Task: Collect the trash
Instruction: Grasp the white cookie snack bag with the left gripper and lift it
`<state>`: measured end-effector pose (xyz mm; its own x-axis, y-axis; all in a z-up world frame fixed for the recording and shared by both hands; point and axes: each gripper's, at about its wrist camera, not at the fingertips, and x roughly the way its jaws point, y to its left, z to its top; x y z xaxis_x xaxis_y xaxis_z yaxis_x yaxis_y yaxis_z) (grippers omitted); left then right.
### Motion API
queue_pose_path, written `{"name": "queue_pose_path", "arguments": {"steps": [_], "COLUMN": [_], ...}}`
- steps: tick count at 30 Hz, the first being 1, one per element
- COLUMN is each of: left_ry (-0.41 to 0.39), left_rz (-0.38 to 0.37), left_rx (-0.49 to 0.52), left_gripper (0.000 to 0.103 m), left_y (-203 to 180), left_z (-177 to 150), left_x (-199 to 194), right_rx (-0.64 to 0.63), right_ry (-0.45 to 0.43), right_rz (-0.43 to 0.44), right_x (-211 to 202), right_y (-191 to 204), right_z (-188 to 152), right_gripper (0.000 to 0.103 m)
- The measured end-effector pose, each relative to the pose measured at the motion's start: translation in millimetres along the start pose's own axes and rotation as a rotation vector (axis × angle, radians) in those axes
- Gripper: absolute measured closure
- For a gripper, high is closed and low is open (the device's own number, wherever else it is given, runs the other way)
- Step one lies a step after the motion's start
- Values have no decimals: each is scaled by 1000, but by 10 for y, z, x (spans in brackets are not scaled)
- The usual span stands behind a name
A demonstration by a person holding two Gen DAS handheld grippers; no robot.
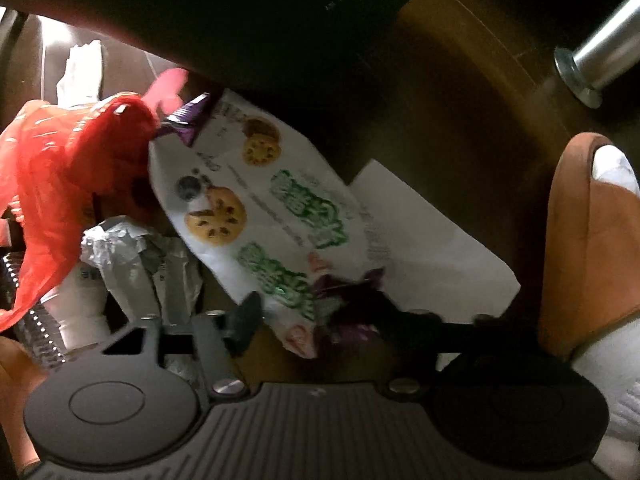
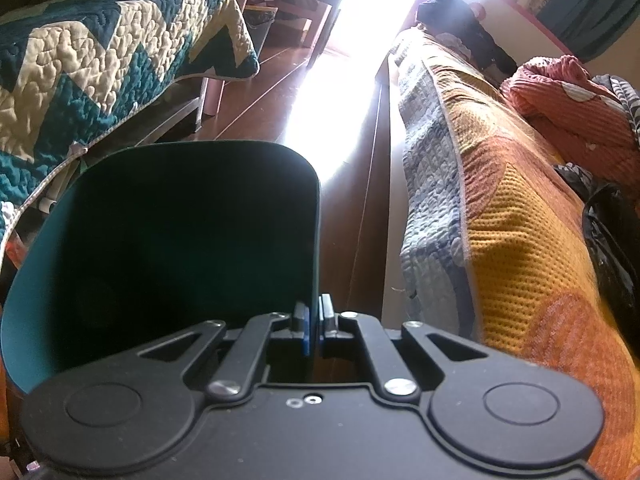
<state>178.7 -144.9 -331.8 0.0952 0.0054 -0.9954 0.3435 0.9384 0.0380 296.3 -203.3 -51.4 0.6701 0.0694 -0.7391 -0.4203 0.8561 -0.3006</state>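
Pointing straight down over a floor heap, the left gripper [image 1: 316,312] had the cookie wrapper [image 1: 256,204] directly ahead, between its half-spread fingers; whether the pads pressed it, blur hid. The wrapper's long axis ran diagonally from upper left toward the jaws, with a red bag [image 1: 60,184] and crumpled foil [image 1: 132,256] just left and white paper [image 1: 432,240] right. The right gripper [image 2: 314,326], nowhere near that heap, was pressed together on the rim of a green bin [image 2: 168,248].
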Motion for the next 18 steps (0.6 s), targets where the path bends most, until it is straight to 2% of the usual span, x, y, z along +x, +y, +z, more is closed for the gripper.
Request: {"name": "queue_pose_path", "arguments": {"steps": [2,3,7,13,18], "left_ry": [-11,-15,-54,-102,-135], "left_rz": [-7,-10,-15,-30,-53], "left_rx": [10,15,7,-21,-21], "left_gripper": [73,73,85,87,88], "left_y": [1,3,39,112,187], "left_z": [-21,-29,-76,-161,-255], "left_x": [-27,-42,-146,-431,-845], "right_rx": [6,7,15,21,19], "right_ry": [3,3,7,8,7], "right_rz": [-3,-3,-3,-9,-10], "right_x": [6,8,17,31,35], "right_y": [-10,-13,-32,-50,-60], "right_z": [-6,-9,-21,-37,-38], "right_gripper": [99,99,99,99,100]}}
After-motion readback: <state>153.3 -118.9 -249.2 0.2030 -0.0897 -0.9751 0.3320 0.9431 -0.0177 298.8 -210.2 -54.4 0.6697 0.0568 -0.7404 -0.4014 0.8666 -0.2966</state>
